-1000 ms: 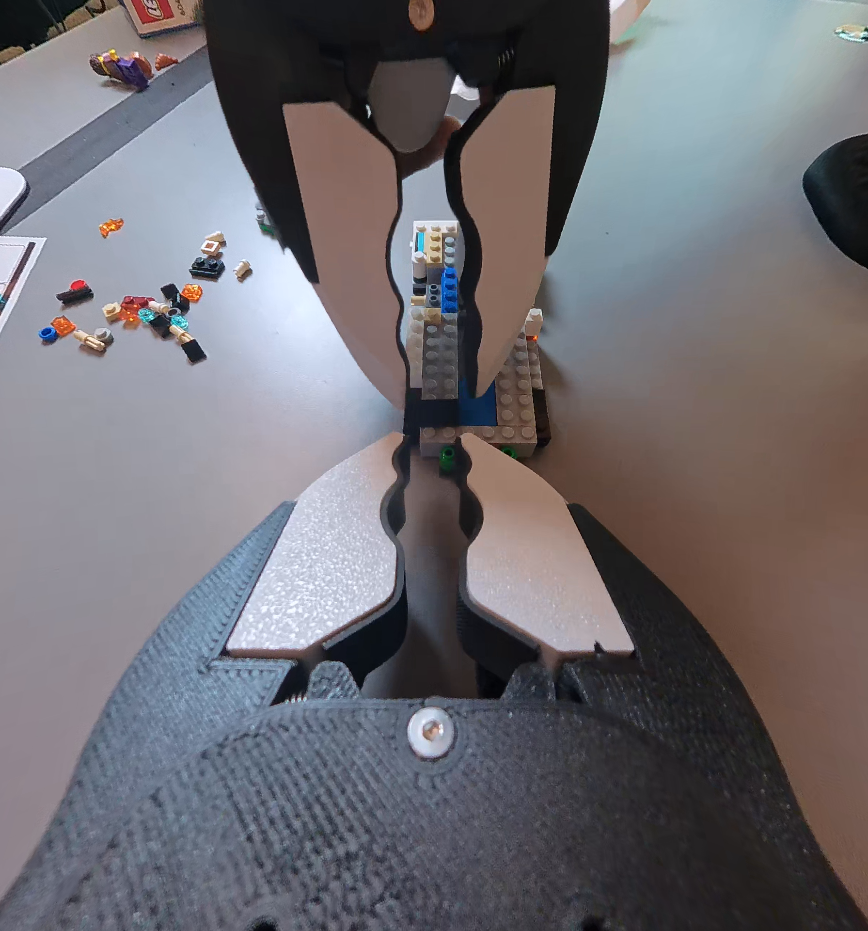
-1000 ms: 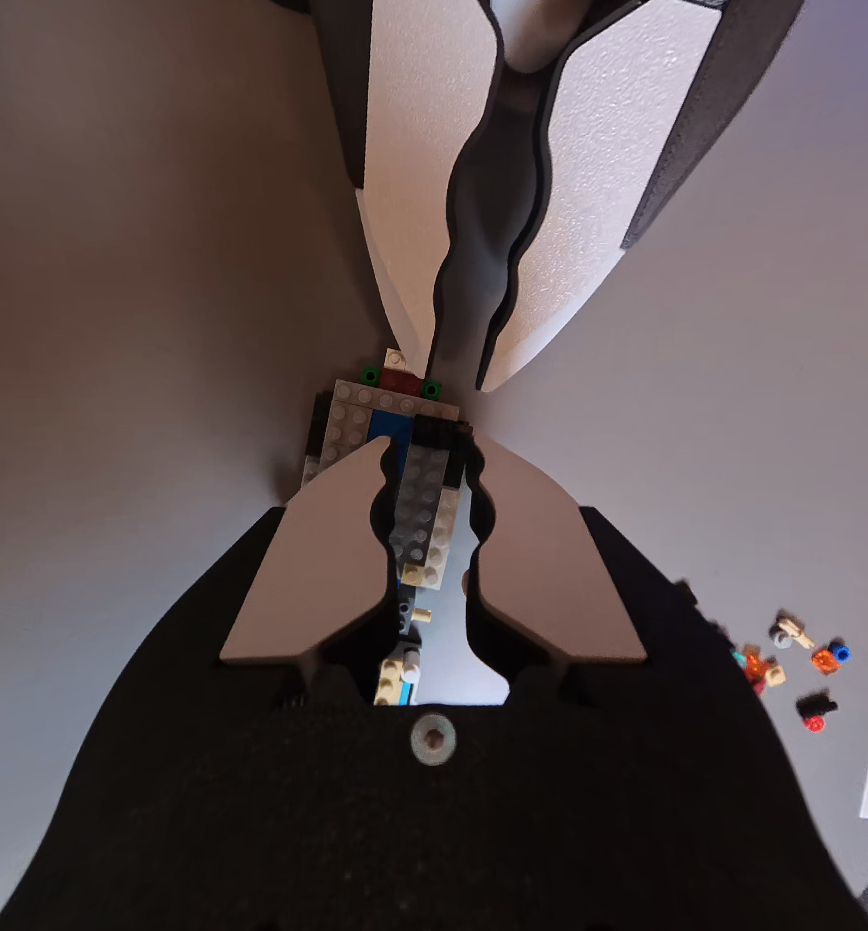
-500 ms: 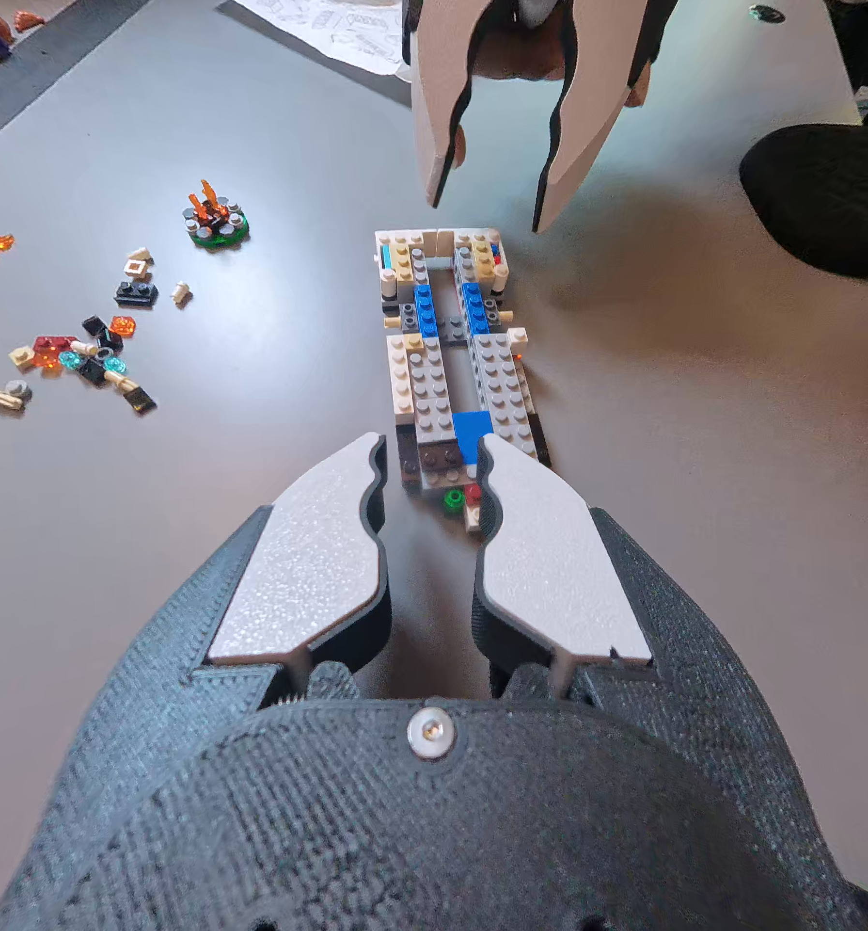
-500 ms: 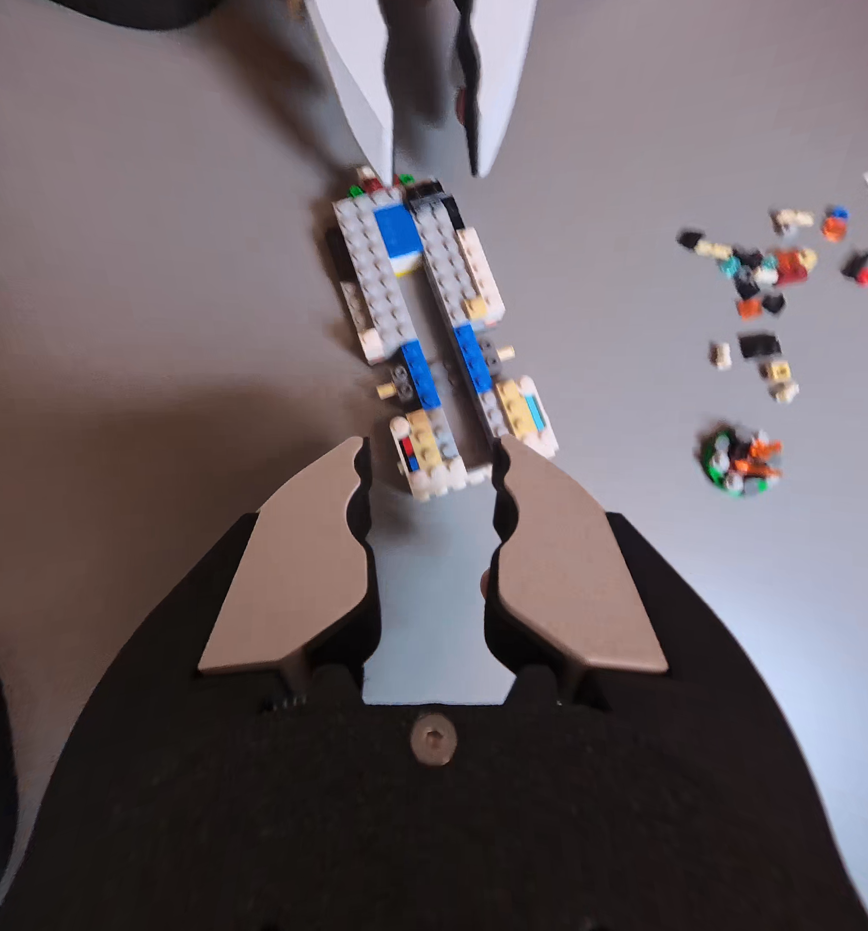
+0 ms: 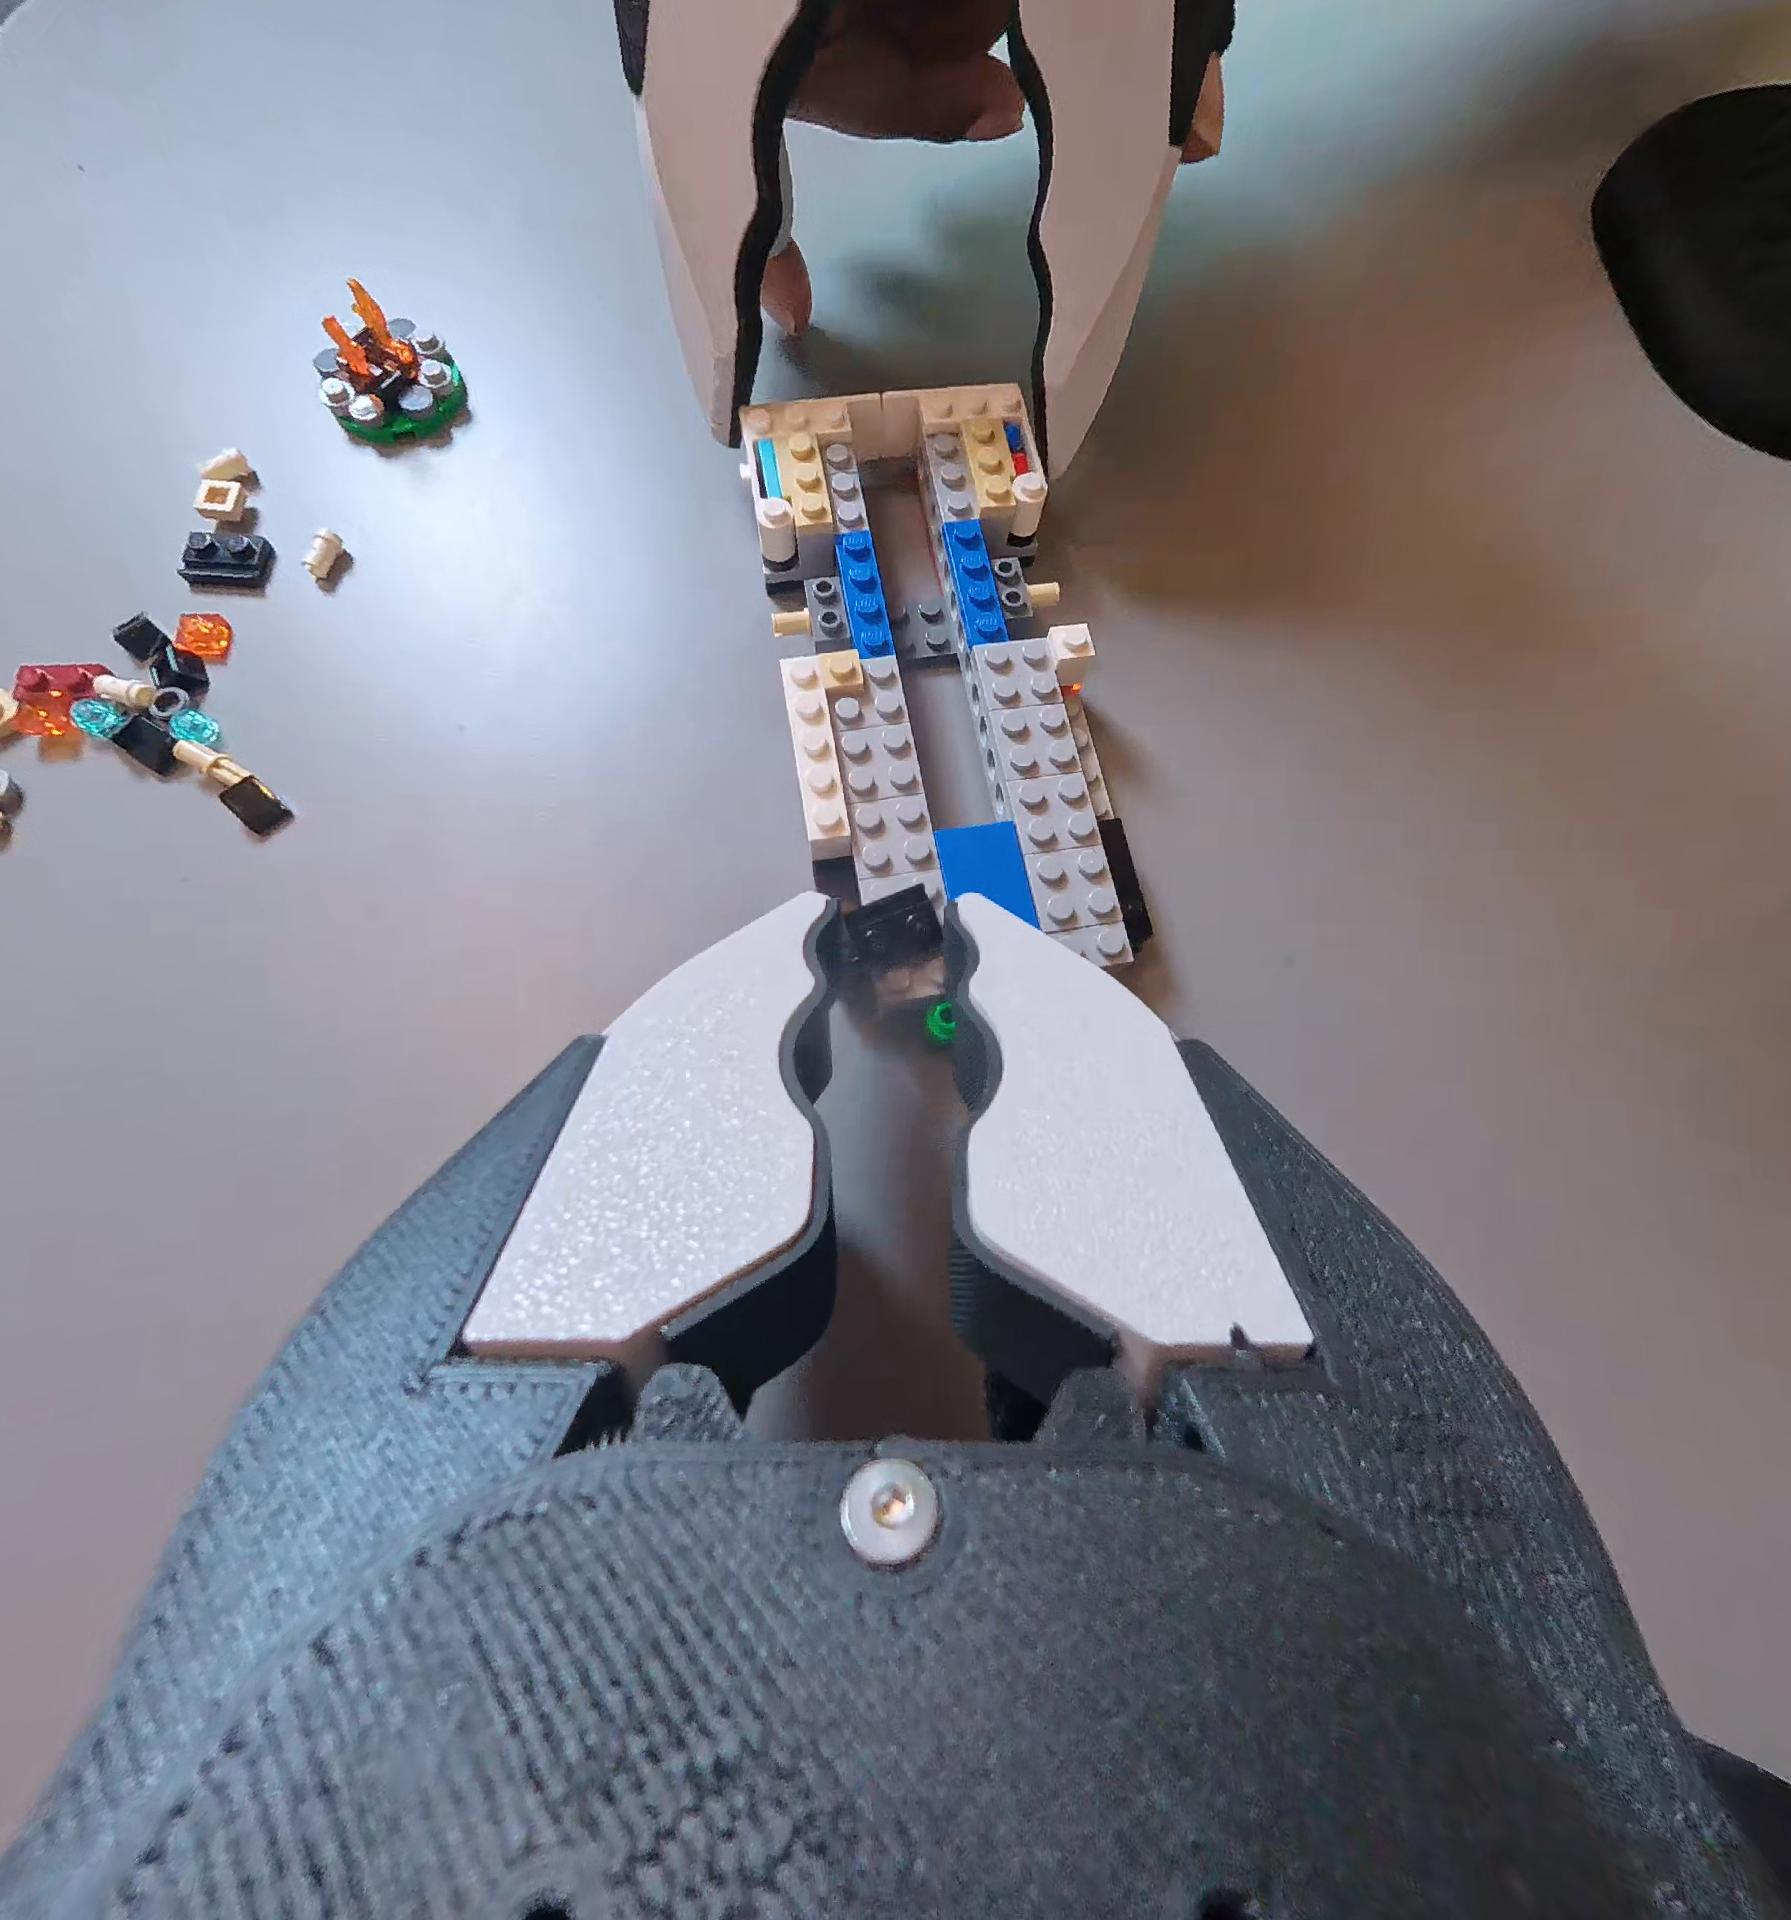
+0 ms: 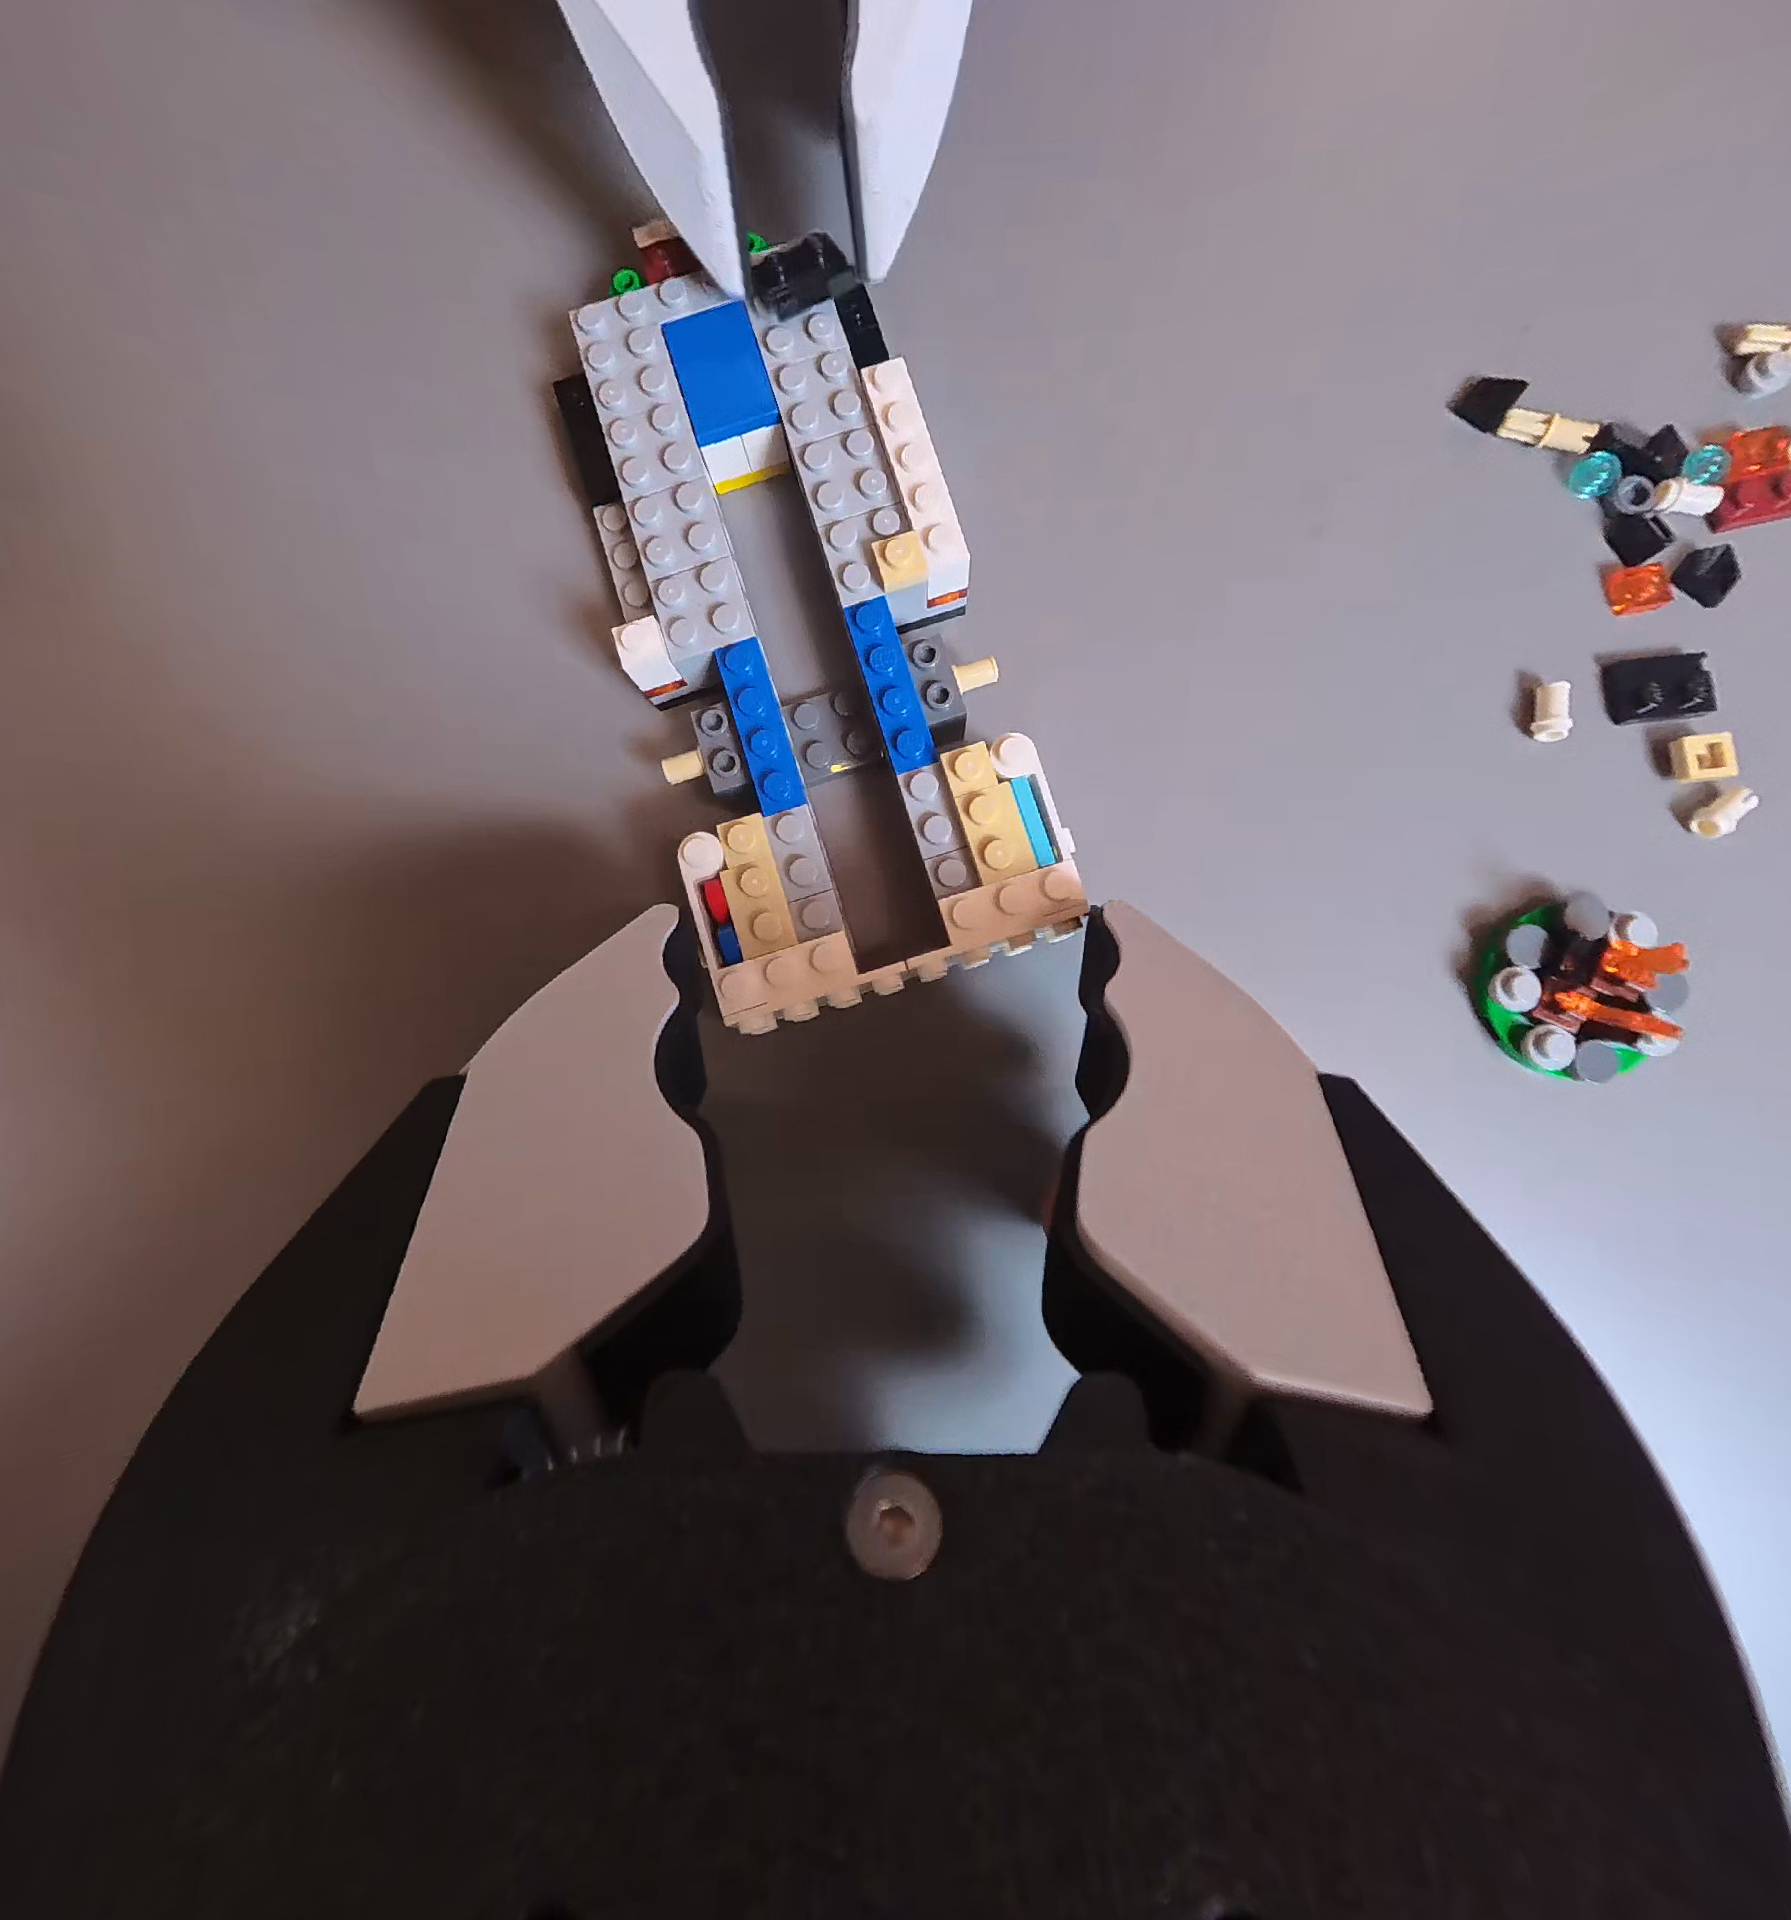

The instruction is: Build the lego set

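Brick model point(image 5: 948, 665) lies flat on desk point(image 5: 1390, 831), long axis running tool to tool. Left tool point(image 5: 893, 920) apparently clamps small black piece point(image 5: 896, 928) at near end; right tool point(image 6: 883, 920) gapes wide, straddling tan end without pressing.

A grey surface point(image 6: 247, 520) carried a long brick-built model point(image 6: 797, 623) in grey, blue, tan and white. Beside it lay a scatter of small loose pieces point(image 6: 1680, 488), black, orange, red and cream. A round green base with orange flame parts point(image 6: 1577, 987) sat near them. A dark rounded object point(image 5: 1743, 270) lay at the edge.
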Tool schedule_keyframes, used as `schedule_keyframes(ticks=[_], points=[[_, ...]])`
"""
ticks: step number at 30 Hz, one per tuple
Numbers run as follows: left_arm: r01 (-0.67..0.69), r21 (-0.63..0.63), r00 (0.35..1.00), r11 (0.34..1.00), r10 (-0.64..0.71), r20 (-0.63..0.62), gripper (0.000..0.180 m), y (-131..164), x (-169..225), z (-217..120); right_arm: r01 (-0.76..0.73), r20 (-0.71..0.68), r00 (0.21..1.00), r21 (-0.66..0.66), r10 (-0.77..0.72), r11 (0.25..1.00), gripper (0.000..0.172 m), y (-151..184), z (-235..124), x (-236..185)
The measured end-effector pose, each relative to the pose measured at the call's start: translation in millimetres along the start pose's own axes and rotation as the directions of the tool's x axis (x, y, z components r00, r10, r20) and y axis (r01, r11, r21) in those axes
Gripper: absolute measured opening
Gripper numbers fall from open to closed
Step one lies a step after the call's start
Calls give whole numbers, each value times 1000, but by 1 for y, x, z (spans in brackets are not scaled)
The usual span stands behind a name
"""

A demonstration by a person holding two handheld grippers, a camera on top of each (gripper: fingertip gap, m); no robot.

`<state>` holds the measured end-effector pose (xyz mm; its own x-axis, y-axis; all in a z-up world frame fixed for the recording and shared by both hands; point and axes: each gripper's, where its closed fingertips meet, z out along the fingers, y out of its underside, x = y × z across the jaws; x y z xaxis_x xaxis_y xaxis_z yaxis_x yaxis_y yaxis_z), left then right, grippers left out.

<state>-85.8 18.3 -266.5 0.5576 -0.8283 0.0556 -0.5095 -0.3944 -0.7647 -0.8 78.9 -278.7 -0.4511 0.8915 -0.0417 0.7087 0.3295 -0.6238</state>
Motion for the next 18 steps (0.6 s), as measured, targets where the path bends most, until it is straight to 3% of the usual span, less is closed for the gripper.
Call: schedule_keyframes(ticks=[4, 10, 18], points=[[20, 2, 1000, 1000, -20, 3, 18, -1, 2, 1, -51, -39, 998, -7, 50, 999, 70, 2, -2, -6], [124, 18, 991, 992, -124, 57, 18, -7, 0, 5, -206, -224, 954, -5, 200, 979, 70, 9, -9, -19], [204, 25, 967, 979, -206, 153, 18, -12, -9, 12, -342, -253, 900, 97, 356, 935, 68, 5, -10, -47]])
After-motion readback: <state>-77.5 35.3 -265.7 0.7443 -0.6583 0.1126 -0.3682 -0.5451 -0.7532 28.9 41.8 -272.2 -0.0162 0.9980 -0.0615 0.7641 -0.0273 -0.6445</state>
